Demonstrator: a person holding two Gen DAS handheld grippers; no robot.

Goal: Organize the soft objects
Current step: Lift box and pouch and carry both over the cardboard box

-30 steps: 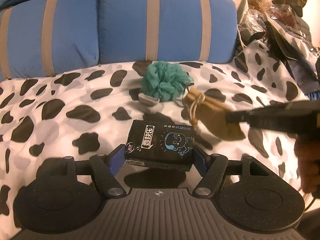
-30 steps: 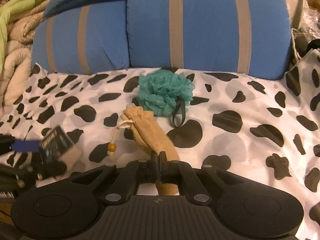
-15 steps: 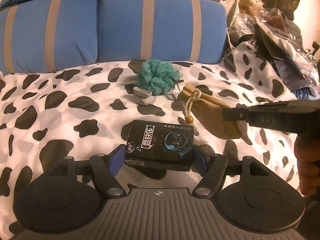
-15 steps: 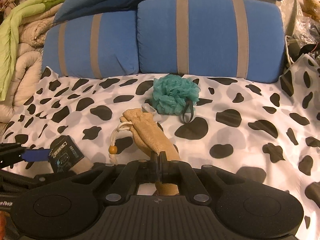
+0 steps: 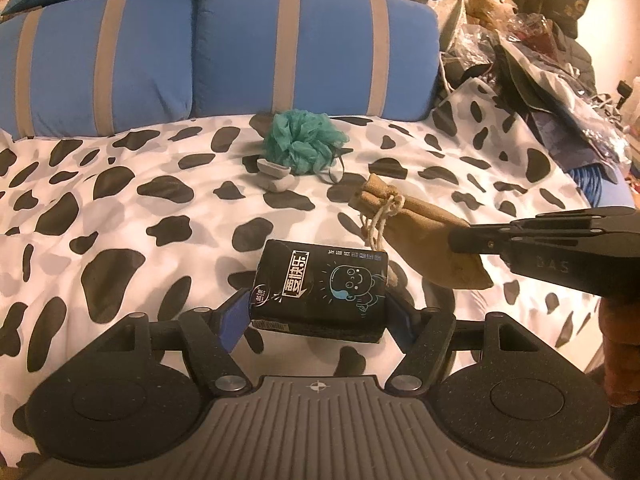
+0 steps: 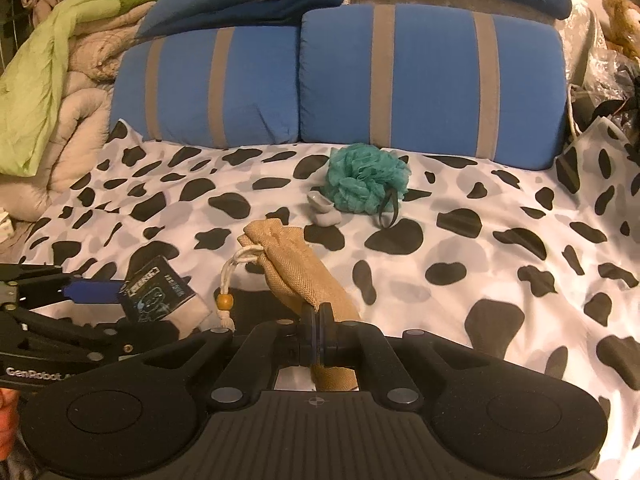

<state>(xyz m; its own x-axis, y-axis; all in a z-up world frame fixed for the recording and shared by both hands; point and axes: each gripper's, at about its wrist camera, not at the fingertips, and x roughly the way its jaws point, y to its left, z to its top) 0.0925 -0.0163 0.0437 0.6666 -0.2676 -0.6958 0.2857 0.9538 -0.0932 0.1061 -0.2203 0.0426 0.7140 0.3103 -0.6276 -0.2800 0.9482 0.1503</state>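
Observation:
My left gripper is shut on a black tissue pack with a cartoon face, held just above the spotted bed cover. My right gripper is shut on the lower end of a tan burlap drawstring pouch, whose cord and wooden bead hang loose. In the left wrist view the pouch hangs from the right gripper's closed tip. In the right wrist view the tissue pack sits at the lower left in the left gripper. A teal mesh bath pouf lies near the pillows beside a small grey soft item.
Two blue pillows with grey stripes stand at the back. Folded beige and green bedding piles up at the left. Clutter of bags and a plush bear fills the right side. The cow-print cover spreads wide to the right.
Both grippers have drawn back from the pillows with their loads; the pouf and pillows look farther away. The pouch has lifted with the right gripper. Grips are unchanged.

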